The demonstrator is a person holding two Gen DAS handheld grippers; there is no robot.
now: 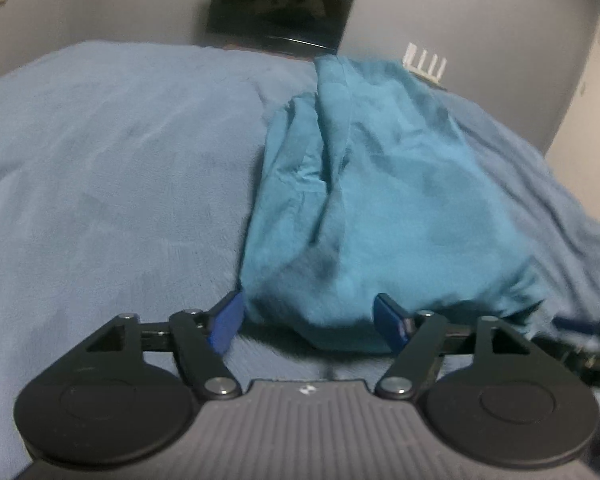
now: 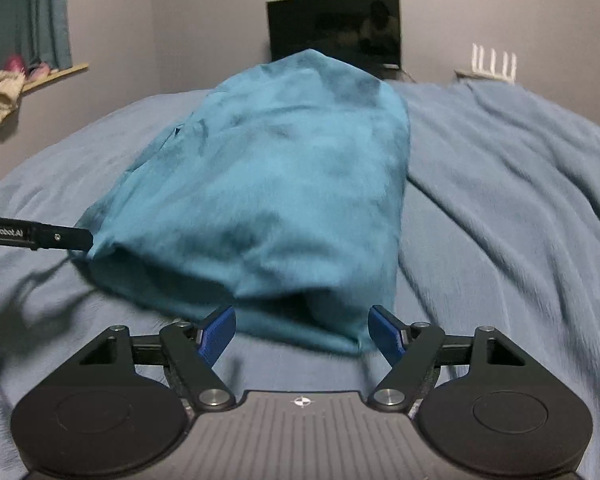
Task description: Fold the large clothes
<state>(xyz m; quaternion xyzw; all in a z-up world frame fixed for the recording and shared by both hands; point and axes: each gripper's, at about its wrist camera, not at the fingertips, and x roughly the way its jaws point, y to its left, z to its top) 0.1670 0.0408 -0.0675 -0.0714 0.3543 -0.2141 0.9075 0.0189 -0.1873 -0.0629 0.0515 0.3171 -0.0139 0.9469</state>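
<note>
Currently a teal garment (image 2: pixel 268 184) is seen lying on a bed covered by a blue-grey blanket (image 1: pixel 112 184), folded lengthwise into a long band that runs away from both cameras toward the far edge of the bed. Its near end is turned under into a rounded, doubled hem, and loose folds are gathered along its left side in the left wrist view. The left tongs (image 1: pixel 308 322) are held wide apart, with the near left corner of the garment lying between the blue pads (image 1: pixel 228 322); no cloth is pinched, though the left pad is seen just beside the garment's edge. The right tongs (image 2: pixel 302 330) are likewise spread open, with the near right corner of the garment lying in the gap and no pad pressed on it. In the right wrist view the black side of the left tongs is seen at the left border, just beside the garment's near left corner. The blanket is rumpled into long creases to the right of the garment. Beyond the bed, a dark screen (image 2: pixel 334 32) is set against a grey wall, a white router with upright antennas (image 2: pixel 492 64) is placed to its right, and a curtain (image 2: pixel 24 16) is hung at the far left above a ledge holding some soft items.
</note>
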